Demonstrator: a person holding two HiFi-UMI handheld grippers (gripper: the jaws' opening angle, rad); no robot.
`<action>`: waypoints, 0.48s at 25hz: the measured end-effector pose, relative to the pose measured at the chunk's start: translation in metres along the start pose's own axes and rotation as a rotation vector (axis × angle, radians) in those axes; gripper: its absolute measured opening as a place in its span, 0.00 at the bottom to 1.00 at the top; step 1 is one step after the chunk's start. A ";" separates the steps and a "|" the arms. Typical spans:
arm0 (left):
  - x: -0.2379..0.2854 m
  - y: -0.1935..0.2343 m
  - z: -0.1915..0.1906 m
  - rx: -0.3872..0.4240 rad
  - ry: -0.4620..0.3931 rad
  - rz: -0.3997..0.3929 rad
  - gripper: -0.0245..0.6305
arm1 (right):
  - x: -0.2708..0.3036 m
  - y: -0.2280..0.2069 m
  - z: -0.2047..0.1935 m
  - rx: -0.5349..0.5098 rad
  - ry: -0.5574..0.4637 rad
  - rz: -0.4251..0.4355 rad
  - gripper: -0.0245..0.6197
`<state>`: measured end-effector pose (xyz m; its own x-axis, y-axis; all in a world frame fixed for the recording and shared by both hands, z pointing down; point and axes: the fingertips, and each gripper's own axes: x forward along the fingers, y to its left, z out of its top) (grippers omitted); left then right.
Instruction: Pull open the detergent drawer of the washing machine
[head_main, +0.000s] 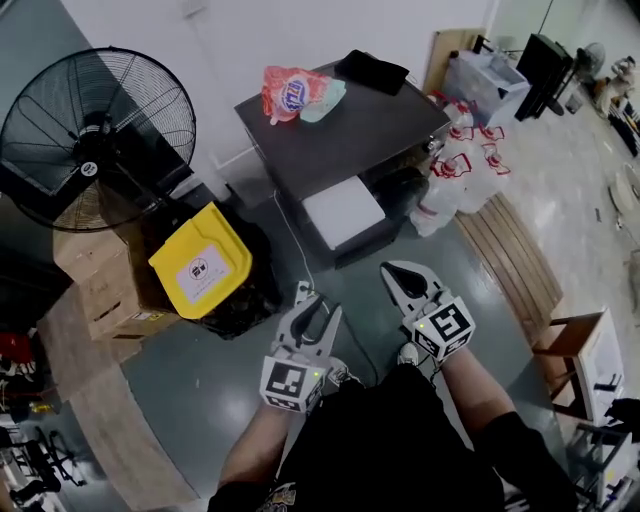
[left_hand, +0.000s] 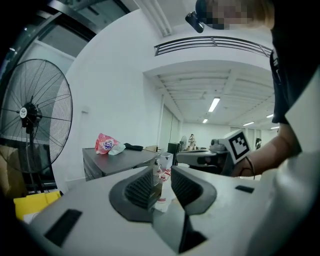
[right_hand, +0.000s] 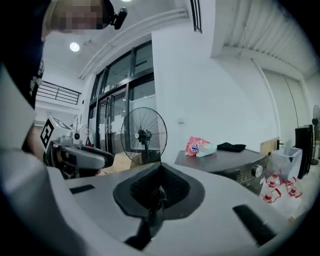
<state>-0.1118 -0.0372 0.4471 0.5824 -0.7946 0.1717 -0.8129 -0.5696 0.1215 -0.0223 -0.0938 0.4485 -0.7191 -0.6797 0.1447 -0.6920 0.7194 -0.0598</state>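
A: How do the claws stand?

B: The left gripper (head_main: 320, 308) has its jaws partly apart with nothing between the pads. The right gripper (head_main: 398, 272) is closed tight and empty.

A: And the washing machine (head_main: 340, 135)?

B: Straight ahead of both grippers, well apart from them. A white slab (head_main: 343, 212) juts from the side nearest the jaws. I cannot tell whether that is the detergent drawer.

A: Anything else?

B: A pink detergent pouch (head_main: 295, 93) lies on the machine's top, beyond the jaws. A black floor fan (head_main: 95, 135) stands ahead and left of the left gripper.
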 end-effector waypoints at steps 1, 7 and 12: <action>0.001 -0.004 0.002 0.005 -0.002 0.011 0.17 | -0.007 0.001 0.008 -0.011 -0.010 0.010 0.05; 0.009 -0.041 0.010 0.018 -0.012 0.096 0.06 | -0.054 0.002 0.031 -0.038 -0.047 0.105 0.05; 0.020 -0.088 0.001 0.011 -0.003 0.182 0.06 | -0.102 0.004 0.031 -0.073 -0.037 0.196 0.05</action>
<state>-0.0289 -0.0032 0.4390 0.4255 -0.8855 0.1865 -0.9049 -0.4185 0.0776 0.0462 -0.0263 0.4027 -0.8420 -0.5300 0.1005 -0.5336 0.8457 -0.0113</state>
